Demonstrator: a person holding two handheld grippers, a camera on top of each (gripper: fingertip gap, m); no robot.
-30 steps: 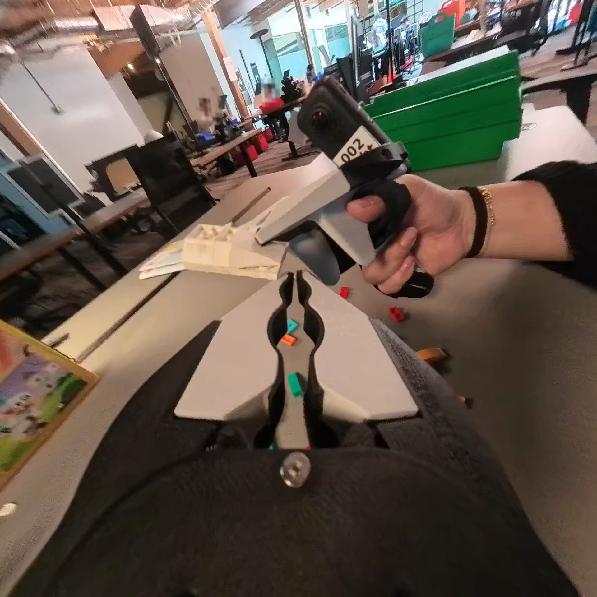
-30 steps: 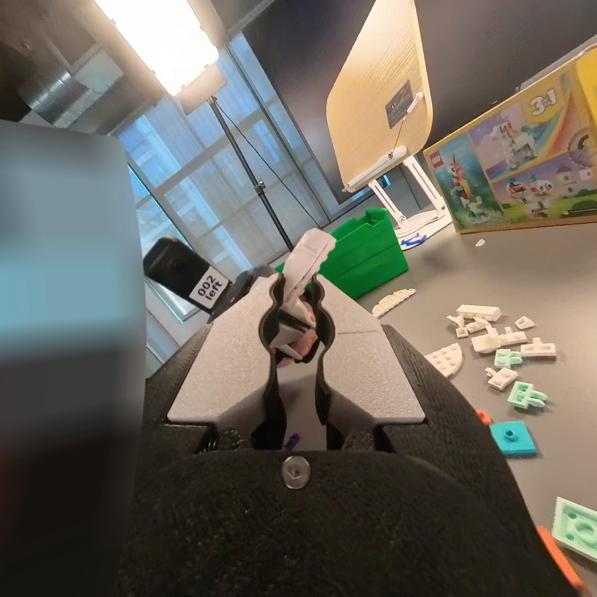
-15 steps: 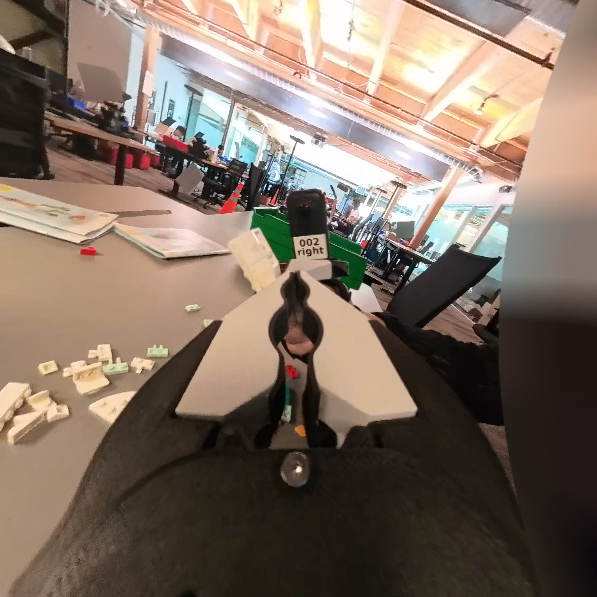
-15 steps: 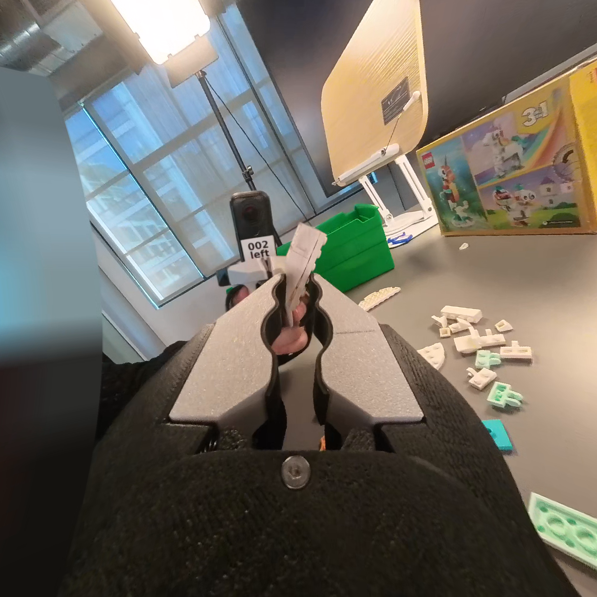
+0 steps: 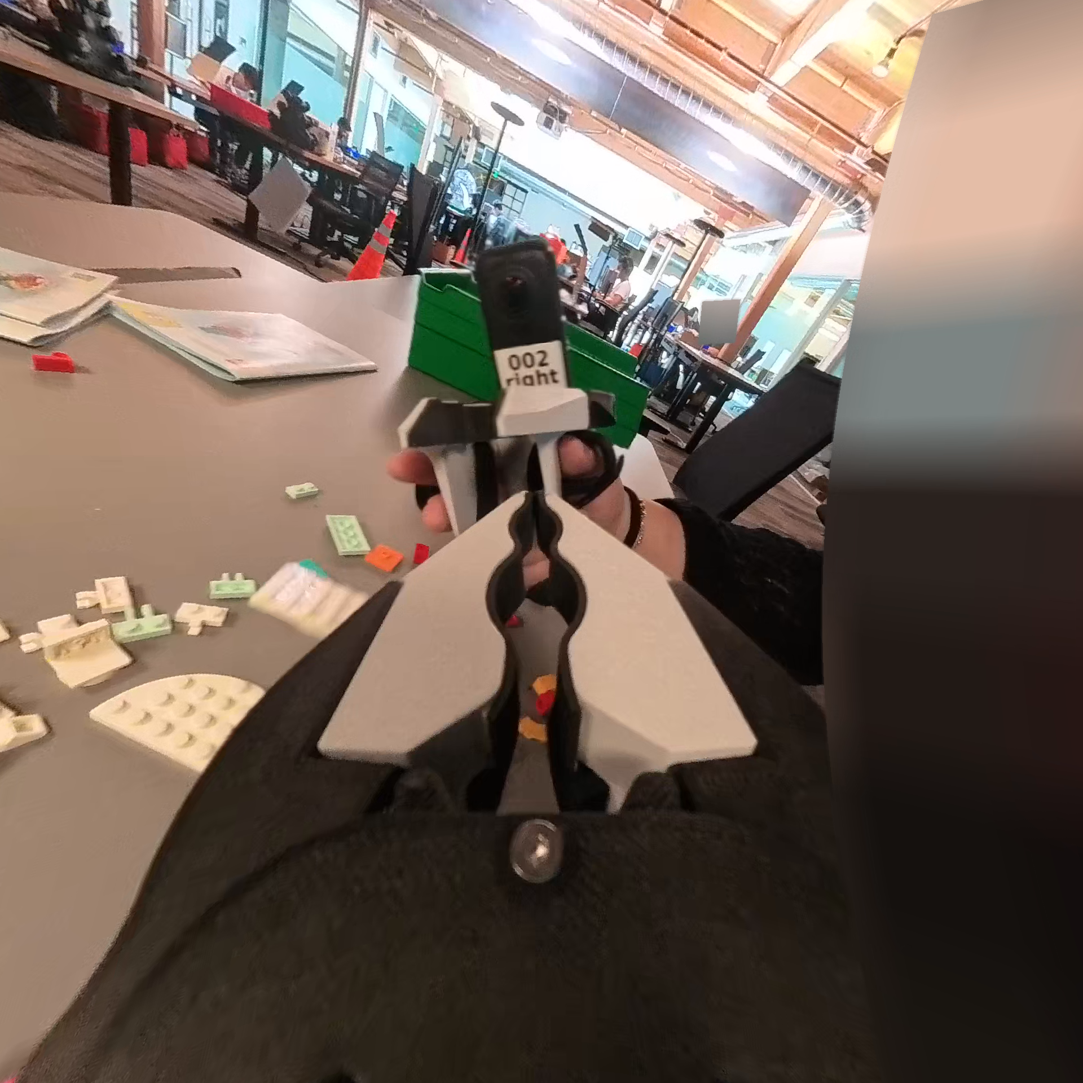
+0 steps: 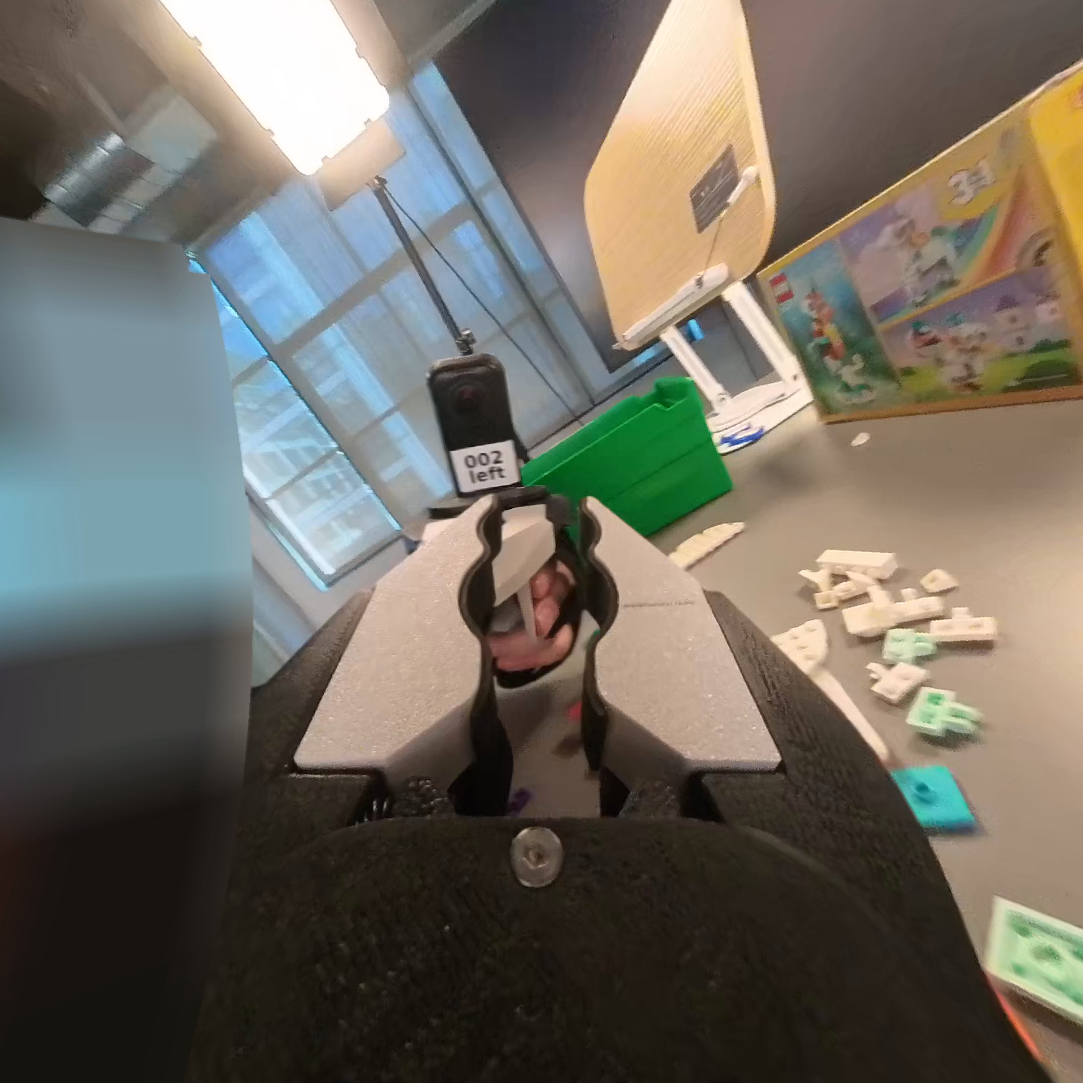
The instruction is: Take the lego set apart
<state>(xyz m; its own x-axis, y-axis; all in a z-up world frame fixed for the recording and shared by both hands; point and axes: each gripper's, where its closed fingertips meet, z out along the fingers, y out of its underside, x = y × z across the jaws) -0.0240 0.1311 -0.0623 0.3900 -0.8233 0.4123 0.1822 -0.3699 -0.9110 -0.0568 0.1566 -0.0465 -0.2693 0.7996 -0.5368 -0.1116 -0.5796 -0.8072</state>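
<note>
Two hand-held grippers, left hand-held gripper [image 5: 534, 498], right hand-held gripper [image 6: 538, 510], one green bin [image 6: 639, 463]

Bright indoor light floods both views: warm ceiling lamps [image 5: 721, 158] in the left wrist view, a glaring studio light panel [image 6: 281, 76] and daylit windows [image 6: 328, 375] in the right. Wide-angle distortion bends the edges. A white Lego piece [image 5: 307, 595] is smeared by motion blur; the Lego box [image 6: 949, 293] is soft. Shadows on the grey surface [image 5: 176, 457] are faint.
</note>
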